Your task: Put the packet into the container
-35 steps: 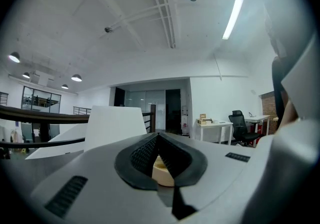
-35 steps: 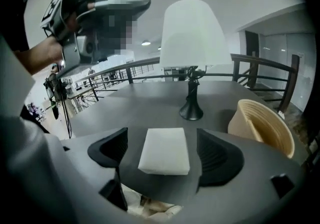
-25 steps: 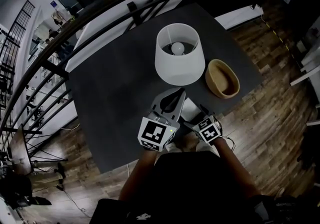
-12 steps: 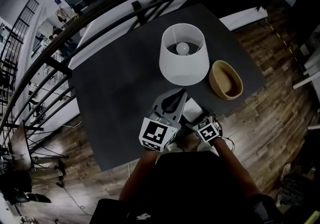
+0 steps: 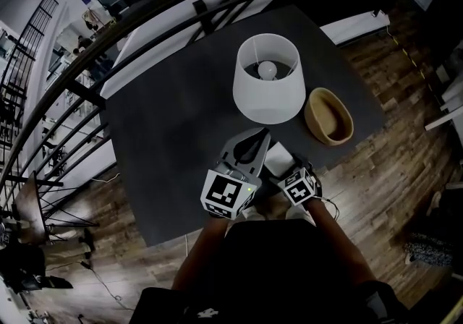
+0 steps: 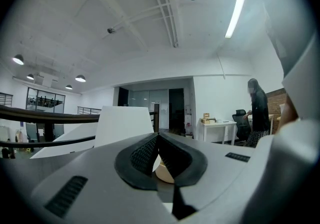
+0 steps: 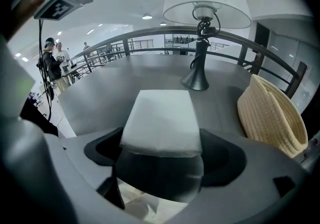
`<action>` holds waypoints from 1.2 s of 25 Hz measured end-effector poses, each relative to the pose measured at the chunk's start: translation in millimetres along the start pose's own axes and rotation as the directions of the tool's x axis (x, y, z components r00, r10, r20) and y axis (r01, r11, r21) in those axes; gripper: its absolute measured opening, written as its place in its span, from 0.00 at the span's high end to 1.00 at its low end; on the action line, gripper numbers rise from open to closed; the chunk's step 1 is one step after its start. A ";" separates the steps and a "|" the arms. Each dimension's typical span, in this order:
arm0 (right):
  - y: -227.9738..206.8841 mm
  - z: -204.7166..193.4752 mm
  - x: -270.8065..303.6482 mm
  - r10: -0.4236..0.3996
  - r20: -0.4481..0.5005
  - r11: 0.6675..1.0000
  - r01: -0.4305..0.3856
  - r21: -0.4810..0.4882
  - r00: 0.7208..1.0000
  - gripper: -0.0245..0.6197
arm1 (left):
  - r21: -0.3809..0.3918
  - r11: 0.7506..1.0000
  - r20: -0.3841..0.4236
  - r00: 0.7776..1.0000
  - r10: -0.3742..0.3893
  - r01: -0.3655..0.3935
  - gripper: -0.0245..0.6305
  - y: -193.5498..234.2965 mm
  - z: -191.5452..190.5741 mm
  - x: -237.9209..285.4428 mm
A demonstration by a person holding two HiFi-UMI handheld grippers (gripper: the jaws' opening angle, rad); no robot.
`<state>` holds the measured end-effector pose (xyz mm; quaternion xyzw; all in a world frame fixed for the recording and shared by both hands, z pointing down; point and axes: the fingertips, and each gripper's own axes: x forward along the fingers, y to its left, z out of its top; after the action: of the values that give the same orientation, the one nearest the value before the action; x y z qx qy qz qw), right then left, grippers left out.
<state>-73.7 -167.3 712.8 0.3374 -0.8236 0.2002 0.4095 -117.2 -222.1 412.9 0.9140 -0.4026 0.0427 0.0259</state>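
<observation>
The white packet [image 7: 161,118] sticks out forward from my right gripper [image 7: 162,142], whose jaws are shut on its near end. From the head view the packet [image 5: 278,159] hangs low over the dark table [image 5: 166,142] near its front edge, with the right gripper [image 5: 284,168] just behind it. The tan woven basket [image 5: 329,116] stands empty to the front right of the packet; it shows as a basket [image 7: 272,118] close on the right. My left gripper [image 5: 258,136] is beside the packet on its left, tilted upward, jaws shut [image 6: 157,136] on nothing.
A white-shaded lamp [image 5: 269,77] stands mid-table just behind the packet, its base [image 7: 196,80] straight ahead of it. A black railing [image 5: 145,22] runs along the table's far side. People stand far off at the left [image 7: 50,63]. Wooden floor [image 5: 391,185] lies beyond the table's right edge.
Both grippers stay where they were near the table's front edge, the packet still held. Only the head view has drifted slightly.
</observation>
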 end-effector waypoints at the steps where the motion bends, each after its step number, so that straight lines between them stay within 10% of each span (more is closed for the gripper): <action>1: -0.1 -0.1 0.0 0.002 -0.003 1.000 -0.002 -0.002 1.000 0.22 | 0.000 1.000 -0.001 1.000 0.002 -0.002 0.95 0.8 0.2 0.1; 30: -36.3 29.1 -39.2 -0.043 0.022 0.999 0.042 0.033 0.999 0.33 | 0.001 1.000 0.010 1.000 -0.013 0.013 0.95 -4.4 1.1 11.6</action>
<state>-46.1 -194.7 666.0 0.3636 -0.8177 0.2010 0.3986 -106.1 -227.7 412.9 0.9168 -0.3967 0.0382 0.0236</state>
